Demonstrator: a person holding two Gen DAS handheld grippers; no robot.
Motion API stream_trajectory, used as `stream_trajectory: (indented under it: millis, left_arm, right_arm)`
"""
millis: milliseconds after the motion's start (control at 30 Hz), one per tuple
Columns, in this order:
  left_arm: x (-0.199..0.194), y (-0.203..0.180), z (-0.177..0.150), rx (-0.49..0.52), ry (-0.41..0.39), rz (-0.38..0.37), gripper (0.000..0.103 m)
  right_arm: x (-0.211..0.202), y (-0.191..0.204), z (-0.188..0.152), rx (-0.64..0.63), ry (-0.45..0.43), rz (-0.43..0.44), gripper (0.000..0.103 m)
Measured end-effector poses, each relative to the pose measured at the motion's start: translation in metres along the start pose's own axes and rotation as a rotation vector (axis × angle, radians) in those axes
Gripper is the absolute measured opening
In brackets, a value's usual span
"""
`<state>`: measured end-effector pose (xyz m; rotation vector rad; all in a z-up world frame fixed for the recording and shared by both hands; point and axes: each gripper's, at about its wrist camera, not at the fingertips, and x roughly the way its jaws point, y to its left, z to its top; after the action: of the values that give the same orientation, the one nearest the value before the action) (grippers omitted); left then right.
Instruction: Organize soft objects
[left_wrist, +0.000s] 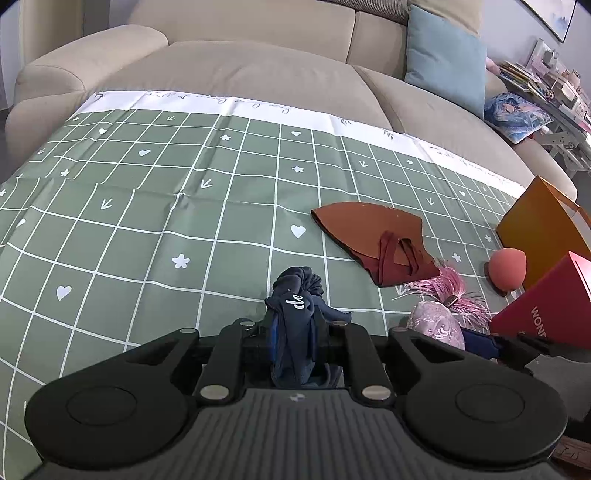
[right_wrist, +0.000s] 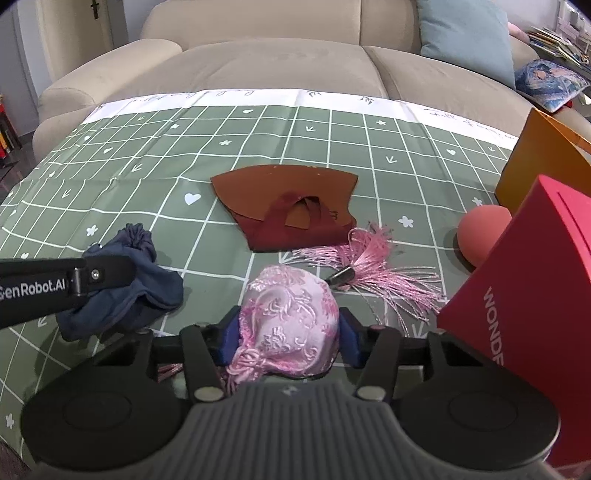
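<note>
Both hand-held grippers grasp: left (left_wrist: 295, 325) navy cloth (left_wrist: 299, 295), right (right_wrist: 288, 332) seemingly pink pouch (right_wrist: 288, 317); carry toward the three o'clock red box (right_wrist: 524, 280), tassel (right_wrist: 369, 258) trailing freely.

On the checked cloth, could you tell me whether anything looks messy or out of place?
The pink tassel lies splayed, its threads fanned loose across the cloth, some of them over the brown mask edge. Nothing looks spilled or damaged.
</note>
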<state>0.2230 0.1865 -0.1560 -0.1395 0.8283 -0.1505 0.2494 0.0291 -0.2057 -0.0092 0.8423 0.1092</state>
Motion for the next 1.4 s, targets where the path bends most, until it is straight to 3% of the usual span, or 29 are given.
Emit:
stream_trajectory:
  millis: [200, 900, 1167, 1400]
  left_arm:
    - [-0.019, -0.005, 0.001, 0.006, -0.020, -0.004, 0.017]
    - [-0.129, -0.048, -0.010, 0.002, -0.174, 0.004, 0.017]
    - [-0.160, -0.067, -0.018, 0.042, -0.181, 0.038, 0.017]
    - [-0.176, -0.098, -0.032, 0.102, -0.161, 0.000, 0.017]
  right_arm:
    - [-0.014, 0.000, 0.004, -0.018, -0.016, 0.031, 0.050]
    - [-0.150, -0.001, 0.004, -0.152, -0.219, 0.150, 0.050]
    - [-0.203, -0.028, -0.007, -0.210, -0.272, 0.208, 0.050]
    - [-0.246, -0.071, -0.016, -0.221, -0.267, 0.278, 0.050]
